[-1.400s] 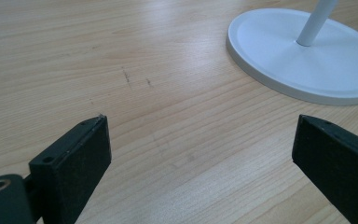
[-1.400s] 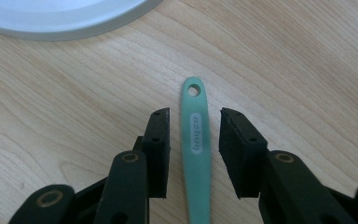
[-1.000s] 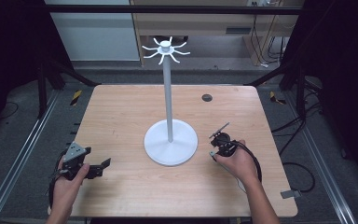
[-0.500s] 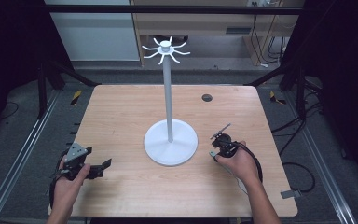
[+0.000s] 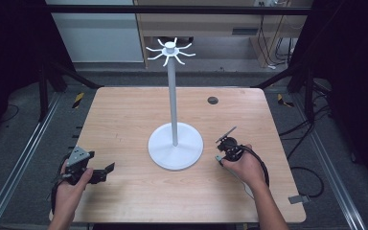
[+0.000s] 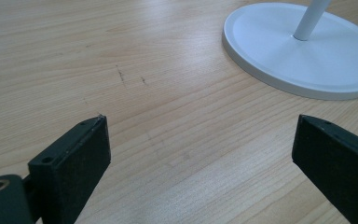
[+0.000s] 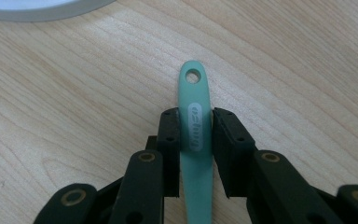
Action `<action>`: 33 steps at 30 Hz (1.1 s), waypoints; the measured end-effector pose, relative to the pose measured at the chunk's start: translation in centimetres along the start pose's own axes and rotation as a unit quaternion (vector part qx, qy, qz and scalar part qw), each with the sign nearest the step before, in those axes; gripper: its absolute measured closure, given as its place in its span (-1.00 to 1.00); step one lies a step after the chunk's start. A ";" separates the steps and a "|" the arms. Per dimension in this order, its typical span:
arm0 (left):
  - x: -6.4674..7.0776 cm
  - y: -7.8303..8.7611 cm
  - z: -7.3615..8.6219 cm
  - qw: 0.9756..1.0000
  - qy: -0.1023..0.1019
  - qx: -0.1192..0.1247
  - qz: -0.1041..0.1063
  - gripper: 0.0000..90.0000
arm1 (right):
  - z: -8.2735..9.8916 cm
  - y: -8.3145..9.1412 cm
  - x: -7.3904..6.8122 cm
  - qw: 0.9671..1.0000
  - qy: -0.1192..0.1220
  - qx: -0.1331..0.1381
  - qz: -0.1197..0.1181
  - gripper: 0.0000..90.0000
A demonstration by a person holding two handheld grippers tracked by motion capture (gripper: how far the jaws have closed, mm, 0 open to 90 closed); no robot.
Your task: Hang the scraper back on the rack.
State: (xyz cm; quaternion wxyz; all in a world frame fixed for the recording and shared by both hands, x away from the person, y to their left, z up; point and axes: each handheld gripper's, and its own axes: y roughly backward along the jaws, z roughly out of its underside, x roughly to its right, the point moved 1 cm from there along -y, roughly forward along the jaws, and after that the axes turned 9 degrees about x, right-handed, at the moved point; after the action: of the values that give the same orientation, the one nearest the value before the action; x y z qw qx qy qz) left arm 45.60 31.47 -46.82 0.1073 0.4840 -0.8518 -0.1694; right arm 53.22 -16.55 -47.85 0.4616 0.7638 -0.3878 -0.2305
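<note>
A white stand [image 5: 175, 146] with a round base, a thin pole and a crown of hooks rises from the middle of the table. At its right, my right gripper [image 5: 224, 149] lies low on the wood. In the right gripper view, my right gripper [image 7: 196, 116] has a teal handle [image 7: 193, 91] with a hanging hole pinched between its pads; its jaws have just been closing on it. The rest of that utensil is hidden under the gripper. My left gripper [image 5: 106, 168] rests at the front left, and in its own view the left gripper [image 6: 200, 126] is open wide over bare wood, facing the stand's base [image 6: 307, 51].
The wooden table [image 5: 124, 120] has a small dark round hole [image 5: 212, 100] at the back right. The edge of the stand's base [image 7: 37, 7] lies just ahead of the right gripper. Metal frame rails and cables run along both sides of the table.
</note>
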 end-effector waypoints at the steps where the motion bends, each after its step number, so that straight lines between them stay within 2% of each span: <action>1: 0.0 0.0 0.0 1.000 0.000 0.000 0.000 -0.91 | 0.0 0.0 0.0 1.000 0.000 0.000 0.000 0.63; 10: -0.1 -0.3 -0.1 1.000 0.002 -0.002 0.001 -0.91 | 0.2 0.1 0.2 1.000 -0.001 0.006 -0.008 0.65; 14: -0.1 -0.4 0.0 1.000 0.000 -0.007 0.002 -0.91 | 0.3 0.8 0.5 1.000 0.001 0.022 -0.010 0.65; 17: 0.1 -0.4 -0.1 1.000 -0.002 -0.008 0.006 -0.91 | 0.1 2.3 0.8 0.999 -0.009 0.046 -0.010 0.65; 18: 0.1 -0.4 -0.2 1.000 -0.002 -0.006 0.007 -0.91 | 0.1 2.3 0.8 0.999 -0.009 0.046 -0.010 0.65; 19: 0.0 -0.4 -0.2 1.000 -0.002 -0.006 0.008 -0.91 | 0.2 3.1 1.1 0.998 -0.013 0.066 -0.011 0.65; 21: -0.2 -0.4 -0.3 1.000 0.001 -0.006 0.008 -0.91 | 0.2 3.5 1.1 0.997 -0.017 0.073 -0.010 0.65; 25: -0.6 -0.4 -0.2 1.000 0.022 -0.003 0.014 -0.91 | 0.5 5.2 1.8 0.994 -0.026 0.103 -0.013 0.65; 29: -0.6 -0.3 -0.1 1.000 0.027 -0.001 0.014 -0.91 | 0.4 6.2 2.2 0.992 -0.033 0.124 -0.017 0.65; 32: -0.6 -0.2 -0.2 1.000 0.023 -0.001 0.011 -0.91 | 0.4 7.2 2.5 0.990 -0.033 0.135 -0.010 0.65; 33: -0.5 -0.3 -0.2 1.000 0.021 -0.002 0.011 -0.91 | 0.5 7.9 2.5 0.989 -0.036 0.146 -0.005 0.65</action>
State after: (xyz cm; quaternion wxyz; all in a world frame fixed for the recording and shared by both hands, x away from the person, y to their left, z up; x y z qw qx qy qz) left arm 46.14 31.75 -46.75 0.1280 0.4779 -0.8543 -0.1595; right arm 51.34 -21.00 -41.12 0.3294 0.8162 -0.4298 -0.2012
